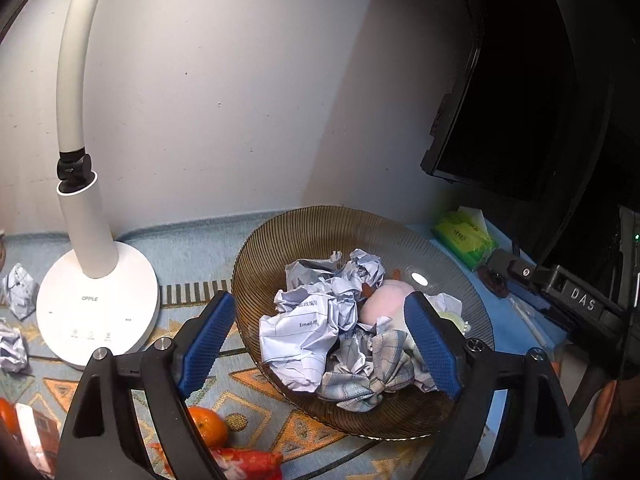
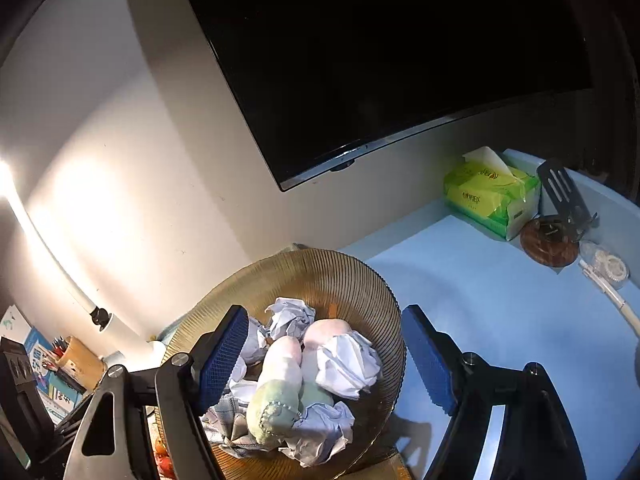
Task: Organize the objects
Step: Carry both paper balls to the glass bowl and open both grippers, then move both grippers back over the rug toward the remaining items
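Note:
An amber ribbed glass bowl (image 1: 288, 240) (image 2: 320, 264) stands on the patterned mat by the wall. It holds several crumpled paper balls (image 1: 300, 332) (image 2: 348, 364), a pink and green plush toy (image 1: 384, 300) (image 2: 280, 376) and a checked cloth (image 1: 372, 372) (image 2: 228, 420). My left gripper (image 1: 320, 304) hangs open over the bowl's near side, its blue pads wide on either side of the pile and pressing on nothing. My right gripper (image 2: 326, 320) is open too, one pad above the heap's left part and the other out past the bowl's right rim.
A white desk lamp (image 1: 100, 312) stands left of the bowl, with loose paper balls (image 1: 18, 290) beyond it. An orange (image 1: 208, 426) and a red packet (image 1: 248, 462) lie in front. A green tissue pack (image 2: 488, 196), a dark monitor (image 2: 380, 60) and a pencil holder (image 2: 80, 360) are around.

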Demonstrator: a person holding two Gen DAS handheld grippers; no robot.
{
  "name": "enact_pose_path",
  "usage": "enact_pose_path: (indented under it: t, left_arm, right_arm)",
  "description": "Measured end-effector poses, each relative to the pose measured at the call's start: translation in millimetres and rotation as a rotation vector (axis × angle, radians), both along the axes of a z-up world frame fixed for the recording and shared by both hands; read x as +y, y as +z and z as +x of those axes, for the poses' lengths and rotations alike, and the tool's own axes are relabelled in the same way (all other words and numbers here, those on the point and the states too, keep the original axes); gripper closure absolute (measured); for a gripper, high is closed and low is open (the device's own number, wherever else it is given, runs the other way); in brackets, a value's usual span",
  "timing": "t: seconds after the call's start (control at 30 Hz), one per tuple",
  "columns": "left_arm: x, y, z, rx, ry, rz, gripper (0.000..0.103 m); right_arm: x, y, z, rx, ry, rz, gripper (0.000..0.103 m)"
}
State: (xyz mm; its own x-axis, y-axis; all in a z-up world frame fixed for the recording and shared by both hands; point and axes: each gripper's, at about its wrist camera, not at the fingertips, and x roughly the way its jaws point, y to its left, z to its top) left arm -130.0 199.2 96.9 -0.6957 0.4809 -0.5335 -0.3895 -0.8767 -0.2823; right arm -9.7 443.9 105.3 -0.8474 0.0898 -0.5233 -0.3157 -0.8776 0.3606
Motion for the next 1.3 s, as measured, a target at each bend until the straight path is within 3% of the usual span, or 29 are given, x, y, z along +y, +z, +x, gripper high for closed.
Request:
enact_pose_path:
  t: [0.17,0.27,0.37,0.53,0.63,0.77,0.83,0.9,1.0,1.1,1.2,1.3]
  left_arm:
    - [-11.8,22.3,21.0,0.050,0.003,0.012,0.018]
    - [-30.6,40.2,49.9,0.119,0.039,-0.020,0.017]
    - [-64.7,51.4,77.6,0.142,0.086,-0.067,0.017]
    - [-141.2,63.2,123.7,0.165,0.273,-0.125,0.010]
    - [-177.7,61.6,149.4,0.194,0.442,-0.226,0.007]
    - [-231.2,36.4,170.0,0.134,0.524,-0.212,0.001]
    - [-253.3,12.8,171.0,0.070,0.572,-0.219,0.001]
    - [-267.1,-14.3,164.9,0.000,0.619,-0.284,0.002]
    - [-281.5,-43.1,162.8,-0.052,0.581,-0.253,0.003]
    - [-290.7,-56.5,163.5,-0.072,0.539,-0.130,0.003]
    - [-287.6,-62.7,159.4,-0.096,0.530,-0.139,0.003]
    - [-277.4,-61.2,163.7,-0.074,0.506,-0.154,0.003]
  right_arm:
    - [-6.9,-6.8,-1.7,0.010,0.020,0.027,0.025]
    - [-21.4,-0.1,12.3,0.069,0.014,0.086,0.025]
    - [-45.5,0.8,26.3,0.053,0.078,0.079,0.025]
    - [-114.6,-1.8,56.3,0.014,0.263,0.069,0.025]
    - [-161.3,-2.1,71.2,-0.011,0.387,0.083,0.020]
    - [-215.4,-12.4,86.6,-0.026,0.473,0.121,0.003]
    - [-236.4,-26.6,88.1,-0.054,0.518,0.121,0.002]
    - [-247.3,-40.9,87.0,-0.070,0.576,0.070,0.002]
    - [-256.7,-61.2,84.4,-0.106,0.588,0.047,0.002]
    - [-263.7,-73.0,84.7,-0.112,0.579,0.092,0.002]
    - [-272.4,-76.9,80.6,-0.127,0.557,0.162,0.010]
    - [-278.2,-81.2,76.5,-0.148,0.548,0.195,0.010]
